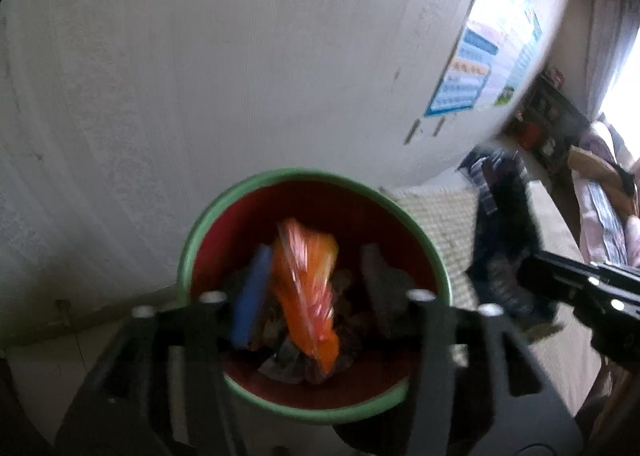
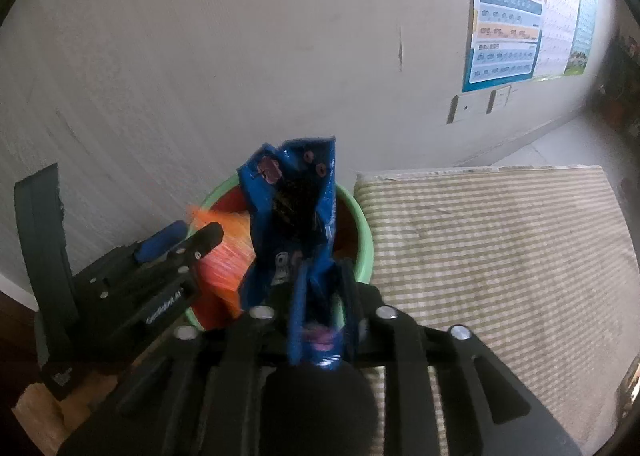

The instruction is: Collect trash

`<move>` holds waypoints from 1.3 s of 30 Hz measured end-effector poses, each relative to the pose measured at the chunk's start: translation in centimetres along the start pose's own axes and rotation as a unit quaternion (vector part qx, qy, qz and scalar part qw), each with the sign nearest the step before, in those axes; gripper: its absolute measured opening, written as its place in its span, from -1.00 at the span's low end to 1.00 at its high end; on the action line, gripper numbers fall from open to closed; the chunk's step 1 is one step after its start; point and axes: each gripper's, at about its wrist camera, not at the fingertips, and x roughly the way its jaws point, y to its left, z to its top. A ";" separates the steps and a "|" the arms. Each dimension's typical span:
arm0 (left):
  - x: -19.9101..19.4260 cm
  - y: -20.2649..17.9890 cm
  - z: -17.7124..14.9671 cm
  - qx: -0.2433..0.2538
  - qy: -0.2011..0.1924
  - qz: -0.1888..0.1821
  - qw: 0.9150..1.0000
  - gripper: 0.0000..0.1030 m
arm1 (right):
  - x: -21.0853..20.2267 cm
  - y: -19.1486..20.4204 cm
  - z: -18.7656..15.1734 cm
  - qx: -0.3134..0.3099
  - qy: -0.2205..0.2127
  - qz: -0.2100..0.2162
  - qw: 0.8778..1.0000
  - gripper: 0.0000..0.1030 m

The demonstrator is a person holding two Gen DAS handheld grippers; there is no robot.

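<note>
A green-rimmed bin point(image 1: 192, 252) with a red inside stands by the wall; it also shows in the right wrist view point(image 2: 362, 224). My left gripper point(image 1: 316, 288) is open above the bin's mouth. An orange wrapper point(image 1: 308, 280) is blurred between its fingers, over trash in the bin, and I cannot tell if it is still touching a finger. In the right wrist view the orange wrapper point(image 2: 224, 260) sits beside the left gripper point(image 2: 192, 244). My right gripper point(image 2: 320, 288) is shut on a blue snack bag point(image 2: 292, 208), held upright over the bin's near rim. The bag shows dark in the left view point(image 1: 504, 232).
A pale textured wall point(image 1: 200, 56) rises behind the bin. A striped beige mat point(image 2: 492, 244) lies right of the bin. A poster point(image 2: 520, 16) hangs on the wall at upper right. Dark furniture and cloth point(image 1: 552, 120) stand at far right.
</note>
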 end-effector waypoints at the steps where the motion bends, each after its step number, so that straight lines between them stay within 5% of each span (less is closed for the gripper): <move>1: -0.1 0.2 0.0 -0.009 -0.005 0.004 1.000 0.23 | -0.1 -0.1 0.1 0.002 -0.003 0.005 1.000 -0.18; 11: -1.5 -0.7 -0.3 -0.028 -0.006 0.016 0.999 0.40 | -3.5 -2.0 -0.6 0.028 -0.034 0.005 0.999 -0.14; 20: -4.1 -8.4 -0.8 0.026 -0.017 -0.044 0.999 0.52 | -10.7 -8.0 -4.1 0.084 -0.089 -0.052 0.991 0.10; 33: -10.7 -23.5 -0.2 0.116 -0.105 -0.133 0.979 0.90 | -22.3 -16.6 -10.4 0.184 -0.212 -0.153 0.947 0.81; 39: -13.6 -26.8 -0.1 0.126 -0.170 -0.115 0.971 0.90 | -26.1 -17.4 -12.1 0.180 -0.277 -0.205 0.921 0.87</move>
